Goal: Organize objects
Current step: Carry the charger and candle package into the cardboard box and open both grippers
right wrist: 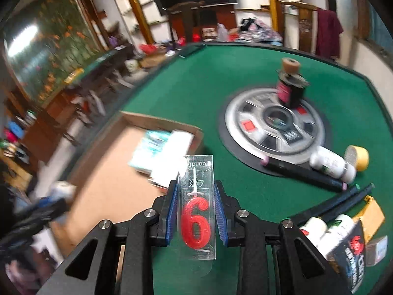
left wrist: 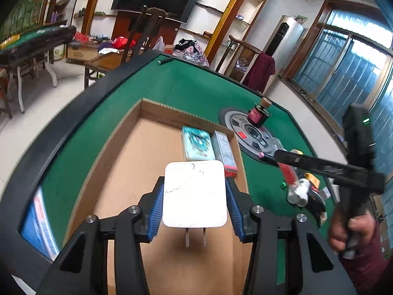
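My left gripper is shut on a white plug adapter, prongs toward the camera, held over the open cardboard box. In the box lie a teal packet and a grey packet. My right gripper is shut on a clear pack with a red number-6 candle, over the green table just right of the box. The right gripper also shows in the left wrist view, holding the candle.
A round silver dial sits mid-table with a dark jar on it. White bottles, yellow tape, a black pen and packets lie at right. The table's black rim curves left.
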